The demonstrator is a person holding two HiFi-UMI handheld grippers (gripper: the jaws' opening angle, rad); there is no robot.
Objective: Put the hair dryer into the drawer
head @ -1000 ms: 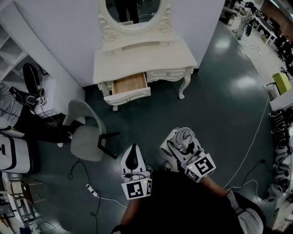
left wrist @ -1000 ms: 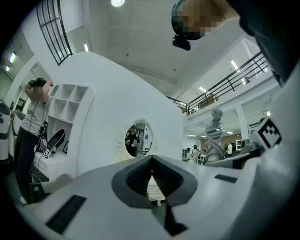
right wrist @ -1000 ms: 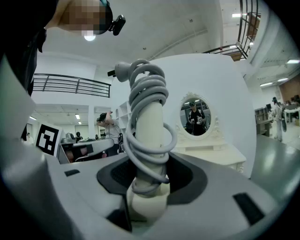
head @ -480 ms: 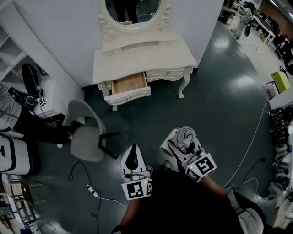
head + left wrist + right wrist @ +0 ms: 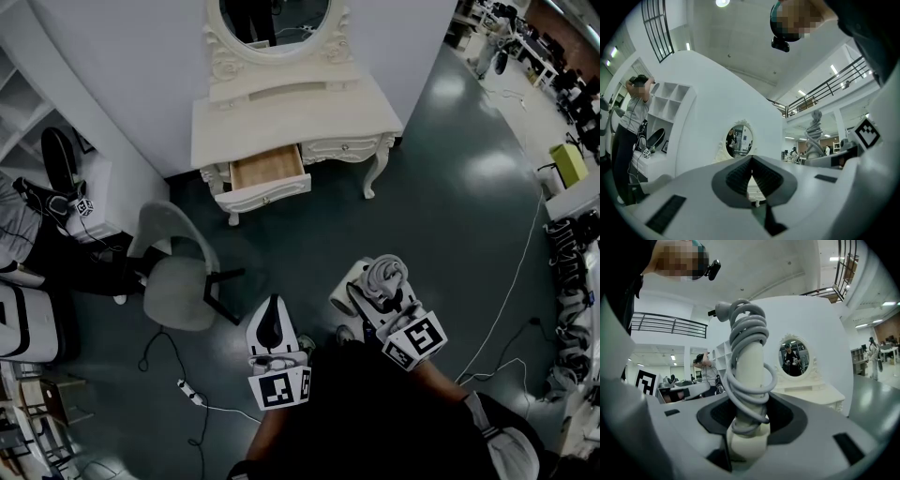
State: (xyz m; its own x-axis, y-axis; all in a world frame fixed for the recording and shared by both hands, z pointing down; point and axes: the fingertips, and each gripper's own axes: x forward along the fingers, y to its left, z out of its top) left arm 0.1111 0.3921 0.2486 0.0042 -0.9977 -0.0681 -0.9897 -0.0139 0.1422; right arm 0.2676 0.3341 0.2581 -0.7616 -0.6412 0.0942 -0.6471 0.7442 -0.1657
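A white hair dryer (image 5: 382,277), its grey cord wound round the handle, sits in my right gripper (image 5: 377,292), which is shut on it. In the right gripper view the handle (image 5: 750,376) stands upright between the jaws. My left gripper (image 5: 272,323) hangs beside it at the left, shut with nothing in it; its dark pads (image 5: 740,176) meet in the left gripper view. Ahead across the dark floor stands a white dressing table (image 5: 291,117) with its left drawer (image 5: 266,170) pulled open, the wooden bottom bare. Both grippers are well short of the drawer.
A grey chair (image 5: 174,289) stands left of the path, between me and the table. A power strip (image 5: 190,392) and cables lie on the floor at the lower left. White shelving (image 5: 28,103) lines the left wall. An oval mirror (image 5: 274,14) tops the table. A person (image 5: 635,122) stands by the shelves.
Both grippers have edged a little toward the dressing table. The right one still holds the hair dryer, and the left one stays shut.
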